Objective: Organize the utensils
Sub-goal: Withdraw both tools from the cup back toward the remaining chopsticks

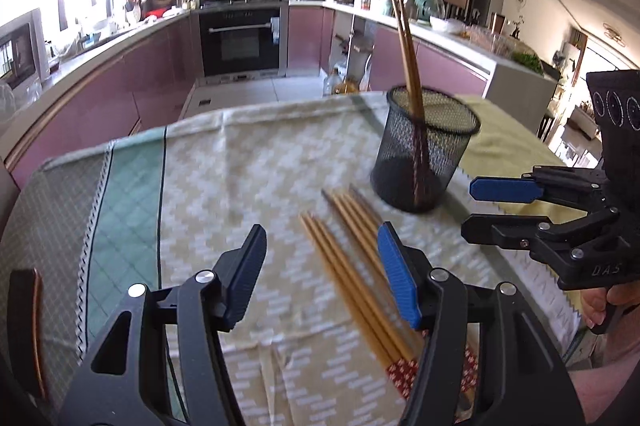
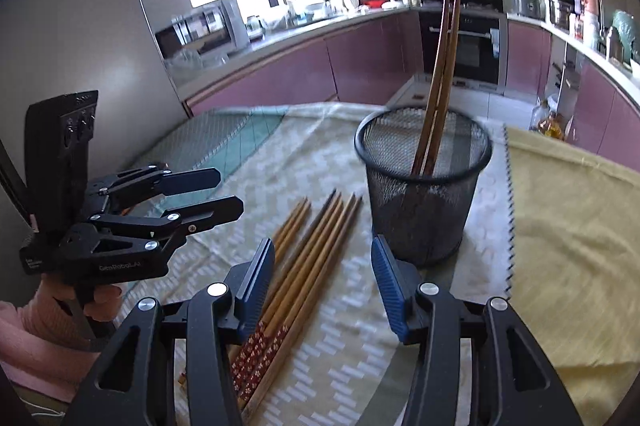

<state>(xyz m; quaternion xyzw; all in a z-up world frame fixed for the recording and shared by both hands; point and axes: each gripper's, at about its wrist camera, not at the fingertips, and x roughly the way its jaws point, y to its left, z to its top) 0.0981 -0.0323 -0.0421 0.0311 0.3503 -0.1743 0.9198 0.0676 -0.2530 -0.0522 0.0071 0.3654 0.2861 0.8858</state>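
— Nearest the left wrist lens, what do you see?

— Two blue pads of the left gripper, standing apart with nothing pressed between them. Below them, on the patterned cloth, lies a bundle of loose chopsticks, tips pointing away and patterned red ends toward the camera. The right-hand pad overlaps the bundle in the picture; I cannot tell whether it touches.

— And the holder?

— A black mesh cup stands upright just beyond the chopstick tips, with a pair of chopsticks leaning inside it. Off to the right, the right gripper hovers beside the cup, parted, nothing in it.

— Now the right wrist view.

— Close in, the right gripper is parted as well, empty. The loose chopsticks lie under its left pad, fanned on the cloth. The mesh cup stands just ahead of the right pad, the pair of chopsticks upright inside. A yellow towel lies right of the cup. At the left, a hand in a pink sleeve grips the left gripper, jaws apart, above the cloth.
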